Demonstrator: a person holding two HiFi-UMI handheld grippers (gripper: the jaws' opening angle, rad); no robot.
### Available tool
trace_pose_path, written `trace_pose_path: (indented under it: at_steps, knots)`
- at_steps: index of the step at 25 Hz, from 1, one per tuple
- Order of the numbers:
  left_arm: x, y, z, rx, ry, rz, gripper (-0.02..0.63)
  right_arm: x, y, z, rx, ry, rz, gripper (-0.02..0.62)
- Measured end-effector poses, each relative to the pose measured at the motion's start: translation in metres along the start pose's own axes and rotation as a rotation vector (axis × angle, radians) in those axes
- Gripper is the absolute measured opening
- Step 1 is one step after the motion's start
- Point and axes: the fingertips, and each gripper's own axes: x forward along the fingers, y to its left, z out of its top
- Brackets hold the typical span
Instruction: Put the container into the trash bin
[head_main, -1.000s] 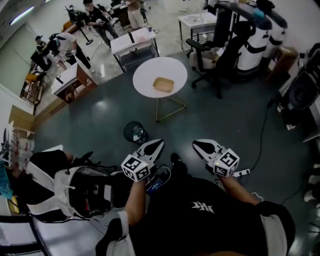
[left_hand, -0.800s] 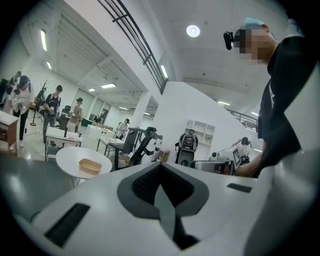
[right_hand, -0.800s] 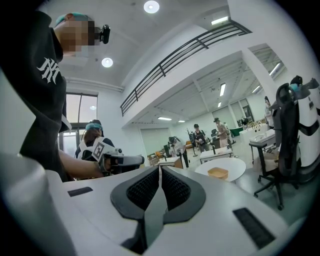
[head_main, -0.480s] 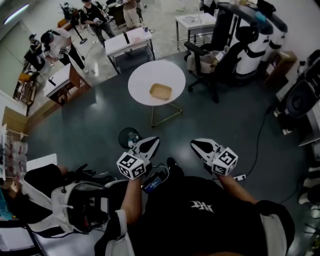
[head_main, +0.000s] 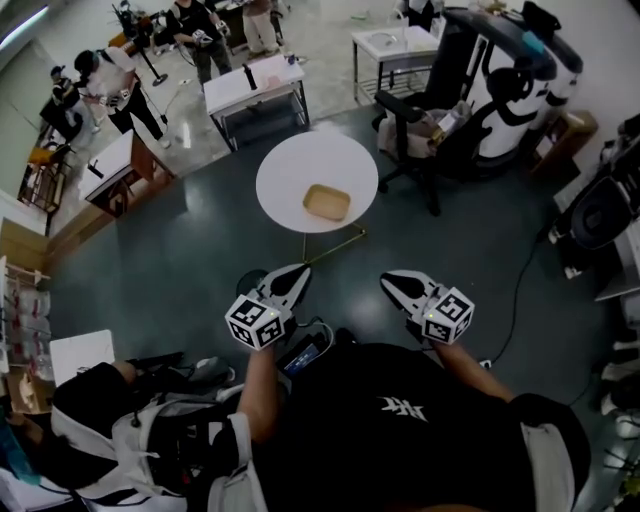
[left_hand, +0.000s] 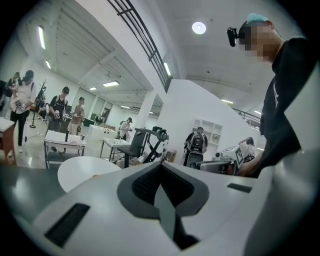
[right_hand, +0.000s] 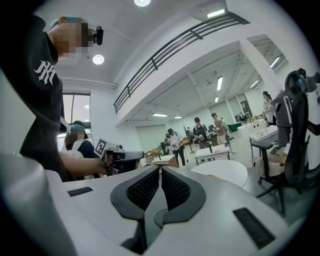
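Observation:
A shallow tan container (head_main: 326, 202) lies on the round white table (head_main: 290, 170) ahead of me in the head view. My left gripper (head_main: 297, 272) and right gripper (head_main: 390, 280) are held side by side over the dark floor, short of the table, both pointing at it. Both are shut with nothing between the jaws. In the left gripper view the left gripper (left_hand: 160, 164) has its jaws together, with the table (left_hand: 82, 170) beyond. The right gripper (right_hand: 160, 169) likewise faces the table (right_hand: 222, 172). The dark round trash bin is hidden behind the left gripper.
A black office chair (head_main: 425, 115) stands right of the table, and rectangular desks (head_main: 255, 85) with several people lie behind it. A cable (head_main: 520, 290) runs across the floor at right. A seated person with a white-trimmed backpack (head_main: 170, 430) is at lower left.
Both grippers and I have moved forward toward the round table, which now sits closer. The trash bin, visible by the left gripper earlier, has slipped behind it.

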Motion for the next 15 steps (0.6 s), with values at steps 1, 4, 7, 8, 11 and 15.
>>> trace_pose_path:
  at_steps: [1,4,7,8,11,15]
  knots:
    - [0.003,0.008,0.002,-0.001,0.004,-0.004,0.002,0.006,-0.006,0.001,0.006,0.002,-0.009,0.043]
    - [0.007,0.030,0.006,0.005,0.014,-0.010,0.002,0.022,-0.022,0.002,0.022,0.002,-0.039,0.043]
    - [0.011,0.050,0.006,-0.011,0.021,0.000,0.002,0.033,-0.031,0.001,0.045,0.003,-0.049,0.043]
    - [0.014,0.055,0.005,-0.018,0.026,0.003,0.002,0.037,-0.034,0.000,0.050,0.011,-0.049,0.043]
    - [0.023,0.066,0.004,-0.030,0.051,0.004,0.002,0.050,-0.043,-0.001,0.059,0.034,-0.048,0.043]
    - [0.040,0.085,0.003,-0.047,0.079,-0.002,0.002,0.070,-0.064,0.004,0.086,0.034,-0.056,0.043]
